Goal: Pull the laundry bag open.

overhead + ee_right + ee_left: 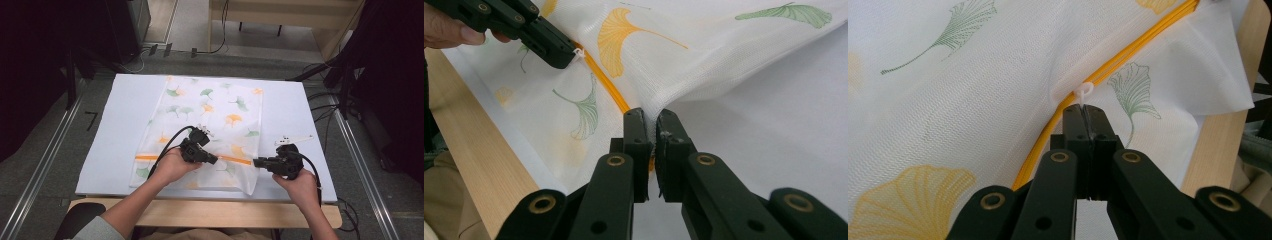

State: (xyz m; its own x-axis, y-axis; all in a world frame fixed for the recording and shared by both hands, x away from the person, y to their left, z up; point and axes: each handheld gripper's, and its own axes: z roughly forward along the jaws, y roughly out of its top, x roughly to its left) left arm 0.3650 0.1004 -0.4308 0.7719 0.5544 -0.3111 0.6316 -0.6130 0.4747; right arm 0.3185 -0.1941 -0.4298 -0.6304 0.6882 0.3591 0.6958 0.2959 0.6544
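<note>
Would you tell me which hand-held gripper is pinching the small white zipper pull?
The left hand-held gripper; the right hand-held gripper instead clamps the white leaf-printed mesh bag's edge.

Your high view looks down on the mesh bag (210, 130) from above; both gripper views sit close, sharing its orange zipper (611, 90).

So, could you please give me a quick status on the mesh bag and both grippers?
Left gripper shut on zipper pull. Right gripper shut on mesh bag edge by the zipper. Nothing in the way.
</note>
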